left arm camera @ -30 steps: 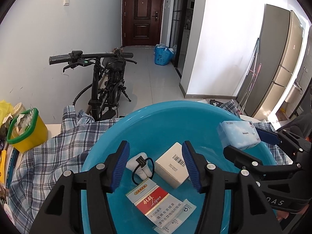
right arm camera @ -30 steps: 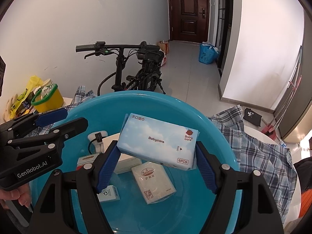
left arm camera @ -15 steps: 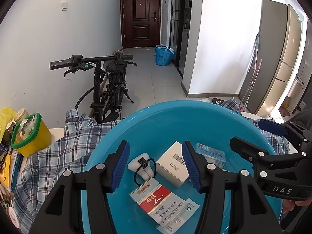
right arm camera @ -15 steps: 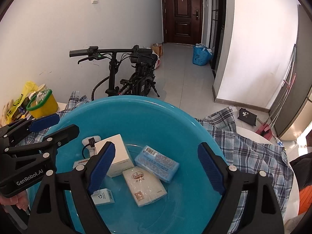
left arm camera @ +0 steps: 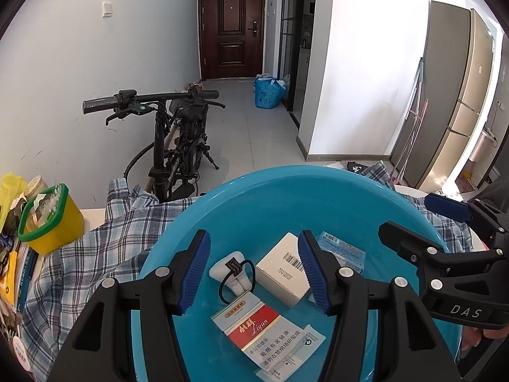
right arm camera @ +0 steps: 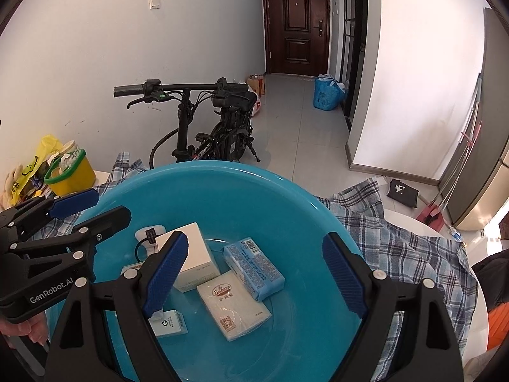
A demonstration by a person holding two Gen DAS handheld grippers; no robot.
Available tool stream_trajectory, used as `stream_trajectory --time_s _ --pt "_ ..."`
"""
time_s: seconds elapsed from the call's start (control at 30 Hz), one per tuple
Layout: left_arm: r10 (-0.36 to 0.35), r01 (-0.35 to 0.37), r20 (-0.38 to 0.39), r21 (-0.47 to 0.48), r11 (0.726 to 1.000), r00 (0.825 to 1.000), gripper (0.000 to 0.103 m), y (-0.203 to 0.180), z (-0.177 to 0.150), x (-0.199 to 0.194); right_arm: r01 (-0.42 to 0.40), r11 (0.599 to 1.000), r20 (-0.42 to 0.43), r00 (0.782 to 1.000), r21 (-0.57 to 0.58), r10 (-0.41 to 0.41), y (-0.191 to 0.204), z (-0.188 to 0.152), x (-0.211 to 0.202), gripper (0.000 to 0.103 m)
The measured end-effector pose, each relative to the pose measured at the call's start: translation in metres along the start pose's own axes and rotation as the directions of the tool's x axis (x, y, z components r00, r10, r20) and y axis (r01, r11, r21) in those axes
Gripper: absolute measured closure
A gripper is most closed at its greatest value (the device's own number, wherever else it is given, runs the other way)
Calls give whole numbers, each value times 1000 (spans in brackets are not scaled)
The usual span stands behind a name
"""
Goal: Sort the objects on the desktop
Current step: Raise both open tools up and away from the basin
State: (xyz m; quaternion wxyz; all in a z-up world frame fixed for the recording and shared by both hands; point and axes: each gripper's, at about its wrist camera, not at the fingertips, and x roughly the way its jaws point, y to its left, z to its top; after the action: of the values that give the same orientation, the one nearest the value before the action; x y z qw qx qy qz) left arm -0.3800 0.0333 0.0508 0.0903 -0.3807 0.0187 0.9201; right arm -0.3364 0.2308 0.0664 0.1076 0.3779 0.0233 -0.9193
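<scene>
Both cams were wrist-mounted fisheyes, each looking forward along its own fingers and tilted down into the blue basin (left arm camera: 254, 197) at close range. Left cam sat over the basin's left side; the right gripper (left arm camera: 423, 222) poked into its right edge. Right cam sat over the right side; the left gripper (right arm camera: 92, 207) showed at its left edge. So the two faced nearly the same way, side by side. Shared coverage: basin (right arm camera: 222, 184) interior with the white box (left arm camera: 280, 267) (right arm camera: 194, 238), the plaid cloth (left arm camera: 95, 248) (right arm camera: 413, 248) under it, the yellow tub (left arm camera: 60, 222) (right arm camera: 73, 175), the bike (left arm camera: 178, 146) (right arm camera: 219, 140), the hallway and the dark door (left arm camera: 232, 28) (right arm camera: 296, 22).
</scene>
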Motion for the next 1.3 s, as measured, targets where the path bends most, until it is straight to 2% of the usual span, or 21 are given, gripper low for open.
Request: stream_trajectory --time_s 0.13,0.17,0.2,0.23,0.37,0.53,0.67,0.8,0.87,0.97,1.0,1.03,1.07,1.17,1.3 --pt "-29 30 32 -23 999 999 35 4 2 -5 8 1000 18 1000 0 -8 1 1 -2 14" --pt "-36 38 44 -28 999 998 31 5 3 -7 10 1000 24 1000 0 -10 1 1 -4 13" --pt "-42 45 57 -35 998 997 23 6 3 -9 12 1000 30 999 0 -12 1 2 -5 13" --pt "-42 45 69 -42 998 997 22 7 4 -10 14 1000 34 999 -2 -14 1 2 -7 13" --pt "-52 59 106 -69 996 993 21 11 6 -16 43 999 57 998 -24 -41 4 4 -14 13" --pt "2 14 173 -90 996 985 21 15 8 -28 79 997 122 990 -26 -75 5 8 -29 12" --pt "35 -17 254 -72 997 966 16 14 10 -41 72 997 179 982 -21 -67 3 10 -44 0" --pt "61 -47 323 -50 998 944 16 11 10 -53 93 995 218 972 -25 -85 3 11 -53 0" --pt "65 -55 364 -37 998 929 16 9 9 -60 92 996 273 958 -6 -87 1 12 -62 0" --pt "80 -71 437 -38 997 896 15 6 7 -71 83 997 356 931 1 -78 1 12 -76 0" --pt "78 -66 453 -42 997 888 12 6 7 -74 87 996 380 922 -15 -75 3 12 -80 0" --pt "71 -56 463 -46 997 884 9 7 7 -77 91 995 397 915 -27 -73 4 12 -83 0" --pt "62 -45 467 -48 998 882 0 8 8 -79 95 995 417 906 -33 -72 5 12 -87 0" --pt "56 -34 483 -53 998 874 0 8 7 -86 87 996 457 887 -18 -69 4 12 -95 0" --pt "72 -53 496 -52 997 865 0 7 7 -91 74 997 456 888 -10 -61 3 14 -95 0"
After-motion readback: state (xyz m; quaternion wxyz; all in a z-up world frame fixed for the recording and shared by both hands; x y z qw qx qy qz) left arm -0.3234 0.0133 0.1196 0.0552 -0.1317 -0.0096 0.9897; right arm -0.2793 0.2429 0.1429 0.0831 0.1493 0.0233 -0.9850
